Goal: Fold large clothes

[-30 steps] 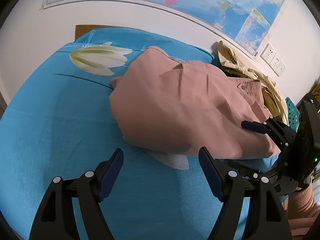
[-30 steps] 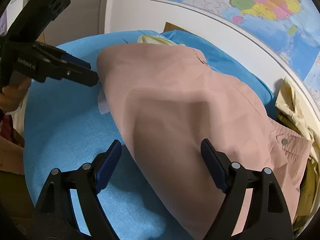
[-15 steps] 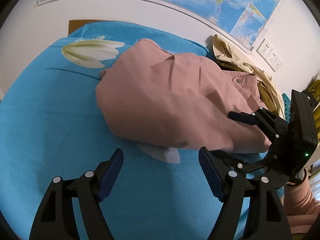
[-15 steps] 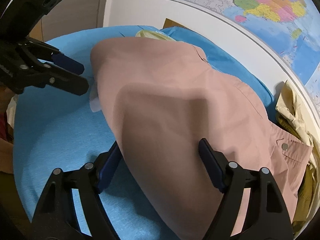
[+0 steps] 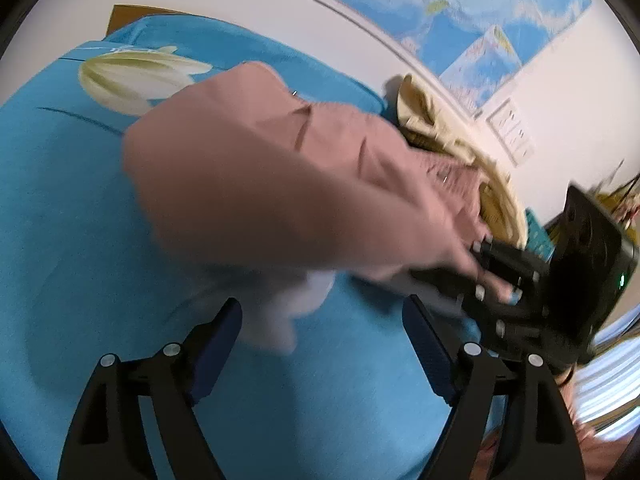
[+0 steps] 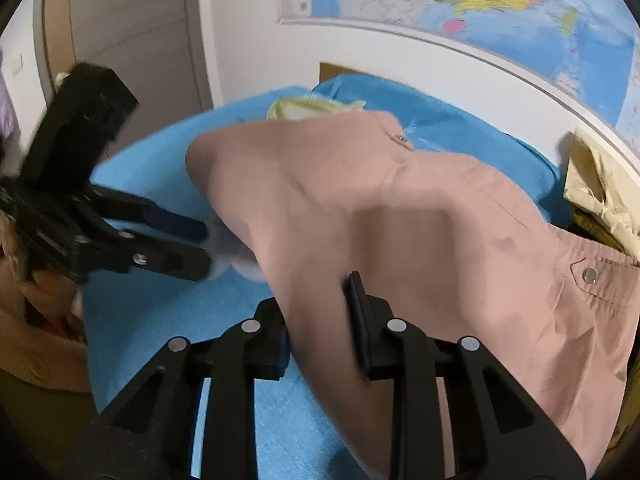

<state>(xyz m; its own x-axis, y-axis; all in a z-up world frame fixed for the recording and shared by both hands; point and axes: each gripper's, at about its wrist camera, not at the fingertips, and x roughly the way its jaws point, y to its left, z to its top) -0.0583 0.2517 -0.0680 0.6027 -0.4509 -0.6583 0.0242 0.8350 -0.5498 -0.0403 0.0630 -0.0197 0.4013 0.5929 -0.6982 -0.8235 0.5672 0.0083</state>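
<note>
A large pink garment (image 5: 280, 184) lies bunched on the blue bedsheet (image 5: 72, 240); it also shows in the right wrist view (image 6: 420, 240). My right gripper (image 6: 320, 320) is shut on the near edge of the pink garment and lifts it; it shows at the right in the left wrist view (image 5: 496, 272). My left gripper (image 5: 324, 344) is open and empty, just in front of a white inner flap (image 5: 288, 304) of the garment. It also shows in the right wrist view (image 6: 200, 244), beside the garment's left end.
A beige-yellow pile of clothes (image 5: 460, 152) lies behind the pink garment by the wall, also in the right wrist view (image 6: 600, 196). A world map (image 6: 460, 4) hangs above the bed. Wall sockets (image 5: 512, 132) are at the right. A door (image 6: 132, 32) stands at the left.
My right gripper has closed on the pink garment's near edge and raised it. My left gripper has moved closer to the garment's white flap and stays open.
</note>
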